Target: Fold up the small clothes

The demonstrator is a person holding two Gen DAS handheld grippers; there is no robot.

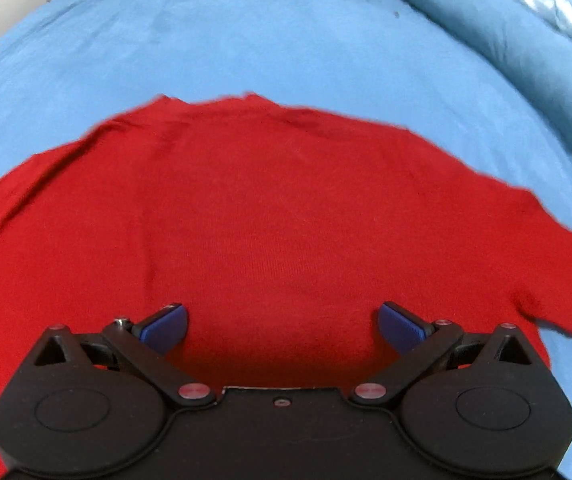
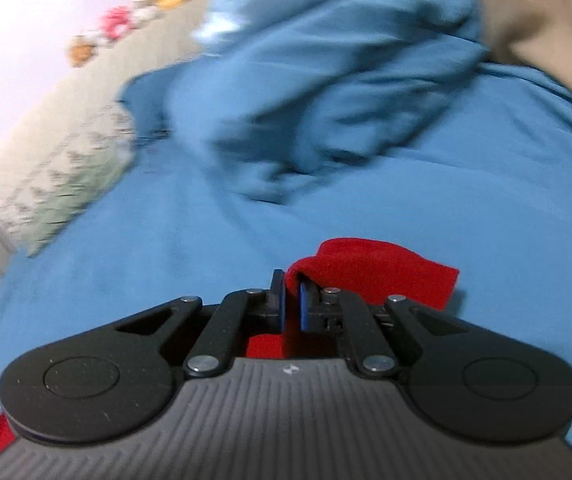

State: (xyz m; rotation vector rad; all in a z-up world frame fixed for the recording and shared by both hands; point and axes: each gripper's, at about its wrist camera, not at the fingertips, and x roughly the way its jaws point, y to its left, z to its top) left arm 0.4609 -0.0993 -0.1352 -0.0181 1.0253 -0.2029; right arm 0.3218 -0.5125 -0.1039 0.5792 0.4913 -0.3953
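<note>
Right gripper (image 2: 292, 300): you clamped it on the red garment's (image 1: 269, 216) edge at 12 o'clock, seemingly to fold; left gripper (image 1: 281, 326) gaped empty above the cloth.

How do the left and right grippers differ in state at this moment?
The left gripper has its jaws spread wide, while the right gripper has its jaws closed. The left holds nothing and hangs over the spread red sweater; the right pinches a bunched fold of red fabric. Both have blue finger pads and work over the blue bedsheet.
</note>
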